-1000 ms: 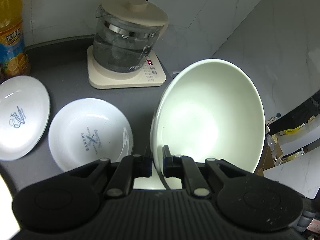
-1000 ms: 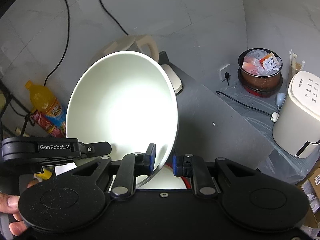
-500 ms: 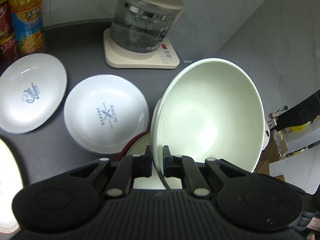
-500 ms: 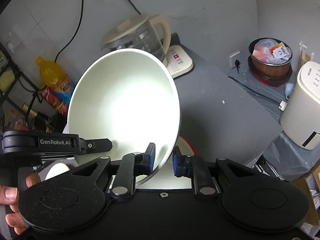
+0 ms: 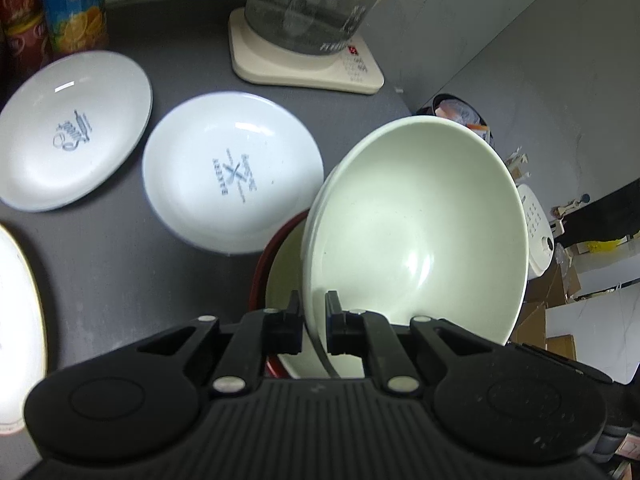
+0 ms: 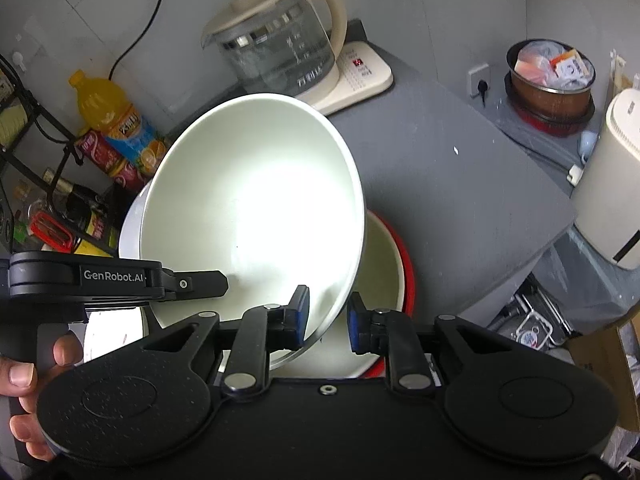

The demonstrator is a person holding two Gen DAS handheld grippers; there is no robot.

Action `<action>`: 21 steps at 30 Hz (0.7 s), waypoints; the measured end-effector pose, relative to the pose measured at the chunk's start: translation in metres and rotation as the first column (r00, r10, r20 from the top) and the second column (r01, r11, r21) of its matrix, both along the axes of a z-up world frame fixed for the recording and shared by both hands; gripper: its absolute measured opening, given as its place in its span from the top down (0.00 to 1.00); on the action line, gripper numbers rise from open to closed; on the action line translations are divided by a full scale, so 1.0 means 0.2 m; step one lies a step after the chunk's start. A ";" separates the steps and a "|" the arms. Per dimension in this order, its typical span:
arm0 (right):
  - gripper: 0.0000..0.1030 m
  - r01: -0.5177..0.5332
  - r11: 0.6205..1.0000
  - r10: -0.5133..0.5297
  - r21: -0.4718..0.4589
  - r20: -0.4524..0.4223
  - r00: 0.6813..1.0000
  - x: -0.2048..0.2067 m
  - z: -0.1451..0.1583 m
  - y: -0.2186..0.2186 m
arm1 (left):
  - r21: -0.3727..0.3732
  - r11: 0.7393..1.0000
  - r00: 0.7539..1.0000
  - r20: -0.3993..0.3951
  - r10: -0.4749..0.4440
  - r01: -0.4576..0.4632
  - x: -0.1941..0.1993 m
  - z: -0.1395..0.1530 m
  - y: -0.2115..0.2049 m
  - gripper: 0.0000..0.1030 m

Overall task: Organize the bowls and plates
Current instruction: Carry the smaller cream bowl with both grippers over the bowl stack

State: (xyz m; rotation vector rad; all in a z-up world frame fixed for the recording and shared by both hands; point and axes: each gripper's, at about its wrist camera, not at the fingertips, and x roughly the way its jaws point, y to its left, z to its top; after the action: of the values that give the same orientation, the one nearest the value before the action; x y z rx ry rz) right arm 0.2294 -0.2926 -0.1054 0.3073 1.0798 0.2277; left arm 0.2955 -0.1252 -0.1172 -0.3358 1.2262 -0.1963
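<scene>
A pale green bowl (image 5: 416, 236) is held tilted between both grippers, just above a red-rimmed bowl (image 5: 260, 264) on the grey counter. My left gripper (image 5: 313, 320) is shut on the green bowl's rim. My right gripper (image 6: 327, 316) grips the opposite rim of the same bowl (image 6: 252, 216); its jaws stand slightly apart around the rim. The red-rimmed bowl (image 6: 394, 264) shows under it. Two white printed plates (image 5: 232, 172) (image 5: 72, 132) lie to the left, and a gold-rimmed plate (image 5: 16, 320) sits at the left edge.
A glass kettle on a cream base (image 5: 308, 40) stands at the back. Juice bottle (image 6: 116, 120) and cans stand at the back left. The counter edge (image 6: 552, 216) drops off right, with a pot (image 6: 552, 76) and white appliance (image 6: 616, 184) beyond.
Both grippers have lowered the green bowl toward the red-rimmed bowl, which has come into view beneath it. The right gripper's jaws look a little wider apart.
</scene>
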 end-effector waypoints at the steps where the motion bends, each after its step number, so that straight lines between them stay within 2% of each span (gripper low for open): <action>1: 0.79 -0.002 1.000 0.002 0.001 -0.008 1.000 -0.01 -0.01 0.00 | 0.004 1.000 1.000 -0.007 -0.003 0.003 0.00 -0.01 0.00 0.92; 13: 0.75 -0.011 1.000 0.012 0.005 -0.078 0.997 0.00 -0.07 -0.01 | 0.015 1.000 0.997 -0.075 -0.015 0.016 -0.02 -0.09 -0.02 0.91; 21: 0.66 -0.012 1.000 0.014 0.025 -0.084 0.996 0.01 -0.06 -0.02 | 0.009 1.000 0.995 -0.102 -0.007 0.008 0.00 -0.08 -0.02 0.89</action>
State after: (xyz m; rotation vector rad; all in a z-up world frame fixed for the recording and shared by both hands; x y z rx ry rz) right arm 0.2313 -0.2966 -0.1168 0.3342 1.1629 0.2416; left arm 0.2956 -0.1295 -0.1338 -0.3363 1.3285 -0.1811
